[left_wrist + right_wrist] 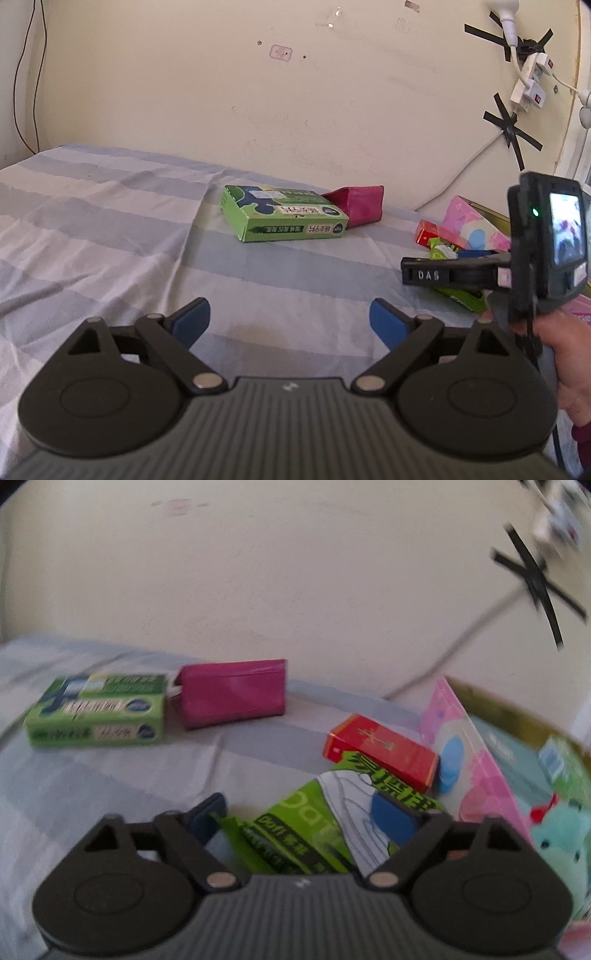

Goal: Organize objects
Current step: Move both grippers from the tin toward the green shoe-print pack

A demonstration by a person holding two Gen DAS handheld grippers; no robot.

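A cream wall point(207, 92), scuffed and marked, fills the upper part of both views. At the upper right of the left wrist view, white power strips point(530, 79) are fixed to it with crossed black tape point(511, 131) — a white cable point(458, 173) is led down from them. Below, a bed sheet point(92, 229) striped blue and white is spread — creased throughout.

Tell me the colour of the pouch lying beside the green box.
Magenta pink; the pouch shows best in the right wrist view.
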